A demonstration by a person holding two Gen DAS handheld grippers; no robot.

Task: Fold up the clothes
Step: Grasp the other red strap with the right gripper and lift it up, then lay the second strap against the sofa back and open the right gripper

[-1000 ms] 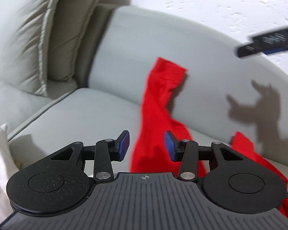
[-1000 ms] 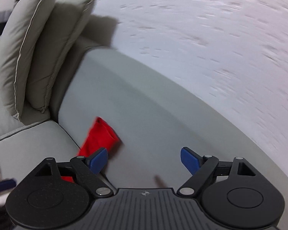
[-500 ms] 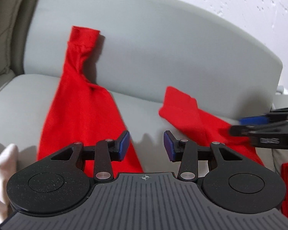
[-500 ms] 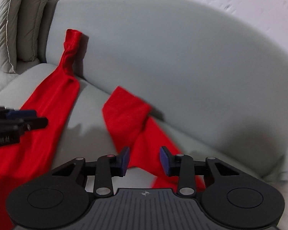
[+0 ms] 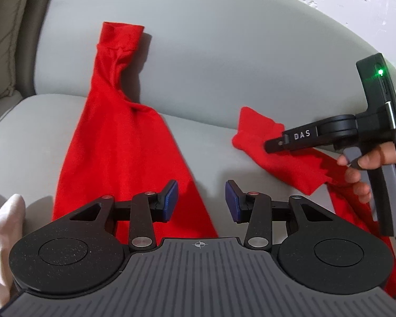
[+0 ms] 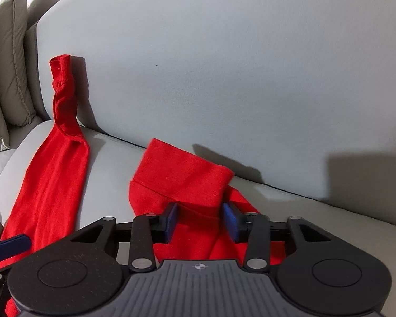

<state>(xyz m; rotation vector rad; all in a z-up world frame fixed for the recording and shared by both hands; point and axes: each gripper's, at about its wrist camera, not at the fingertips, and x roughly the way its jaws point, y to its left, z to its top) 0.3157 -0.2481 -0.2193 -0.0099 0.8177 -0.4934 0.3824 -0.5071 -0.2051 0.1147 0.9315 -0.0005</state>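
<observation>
- The red garment (image 5: 113,142) lies spread on the grey sofa (image 5: 224,66). One long limb runs up the backrest, and the other ends in a doubled-over cuff (image 6: 182,174) near the crease between seat and back.
- My right gripper (image 6: 200,219) sits low over that cuff. Its fingers have just been closing but stand apart, with red cloth between them and nothing pinched yet.
- My left gripper (image 5: 200,203) hangs released over the inner edge of the far limb, holding nothing.
- I judge the step to be catching both ends so I can fold them inward.
- On the right, I want to bite both layers of the cuff deep enough that neither slips.
- On the left, I should reach toward the upper cuff (image 5: 121,34) on the backrest and not grab mid-limb.
- Then I'd lift both evenly to avoid dragging wrinkles.
</observation>
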